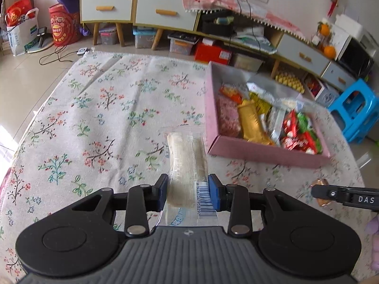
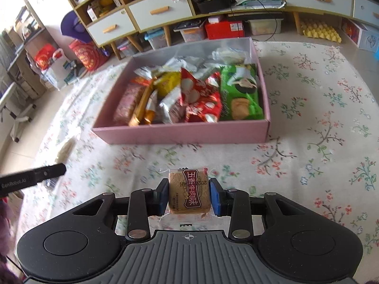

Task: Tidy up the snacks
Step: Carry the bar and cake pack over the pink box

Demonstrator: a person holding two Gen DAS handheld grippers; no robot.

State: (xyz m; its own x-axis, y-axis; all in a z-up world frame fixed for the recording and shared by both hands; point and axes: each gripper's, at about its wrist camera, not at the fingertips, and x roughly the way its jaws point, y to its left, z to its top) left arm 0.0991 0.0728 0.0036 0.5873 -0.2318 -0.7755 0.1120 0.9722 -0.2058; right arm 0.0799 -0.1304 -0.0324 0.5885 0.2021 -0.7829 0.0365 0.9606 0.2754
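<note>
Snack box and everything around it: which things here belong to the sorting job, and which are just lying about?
Part of the job:
- pink box with snacks inside
- long pale bar, gripped in the left claw
- square brown cake, gripped in the right claw

Just lying about:
- floral rug
- cabinet drawers
- blue stool
- red bags
- yellow egg tray

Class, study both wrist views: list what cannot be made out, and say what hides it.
- Left wrist view: the long snack's near end, hidden under the left gripper.
- Right wrist view: the square snack's underside, facing away.
- Both views: the lower packets in the pink box, buried under others.
</note>
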